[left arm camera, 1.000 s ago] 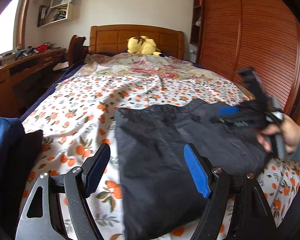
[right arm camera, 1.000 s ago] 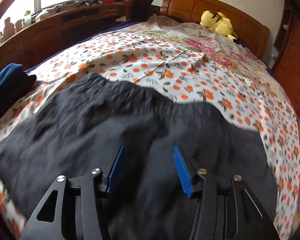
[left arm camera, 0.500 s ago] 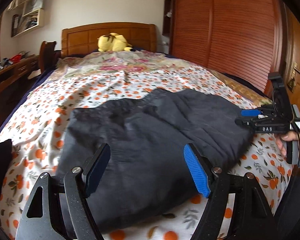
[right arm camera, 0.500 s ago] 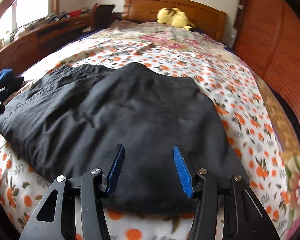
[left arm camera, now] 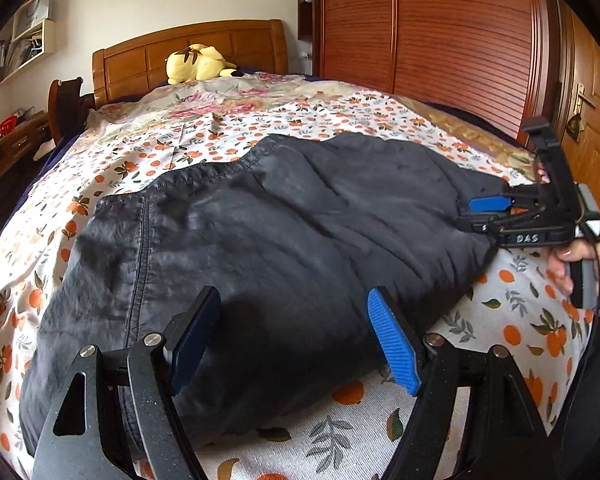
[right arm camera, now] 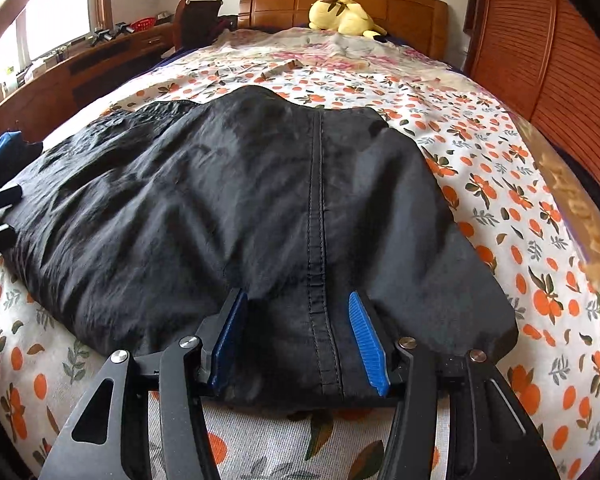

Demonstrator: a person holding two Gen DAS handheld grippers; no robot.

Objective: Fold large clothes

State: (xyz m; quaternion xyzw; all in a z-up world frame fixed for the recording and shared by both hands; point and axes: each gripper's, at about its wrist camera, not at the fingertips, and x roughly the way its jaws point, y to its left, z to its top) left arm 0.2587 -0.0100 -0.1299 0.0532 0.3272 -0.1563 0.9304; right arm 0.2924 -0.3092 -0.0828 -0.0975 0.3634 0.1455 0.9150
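Right wrist view: right gripper (right arm camera: 298, 344) spread astride the dark garment's (right arm camera: 236, 200) near hem at six o'clock — not yet pinching. Left gripper (left arm camera: 292, 340) likewise open. Next, probably — clamp, then fold toward the plush toy (right arm camera: 346, 16) at twelve.

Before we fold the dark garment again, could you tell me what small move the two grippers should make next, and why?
Probably lower both and close on the near edge. The dark garment lies spread on the bedsheet; the right gripper straddles its seam at the hem, the left gripper hovers over its near edge, and neither pinches cloth yet.
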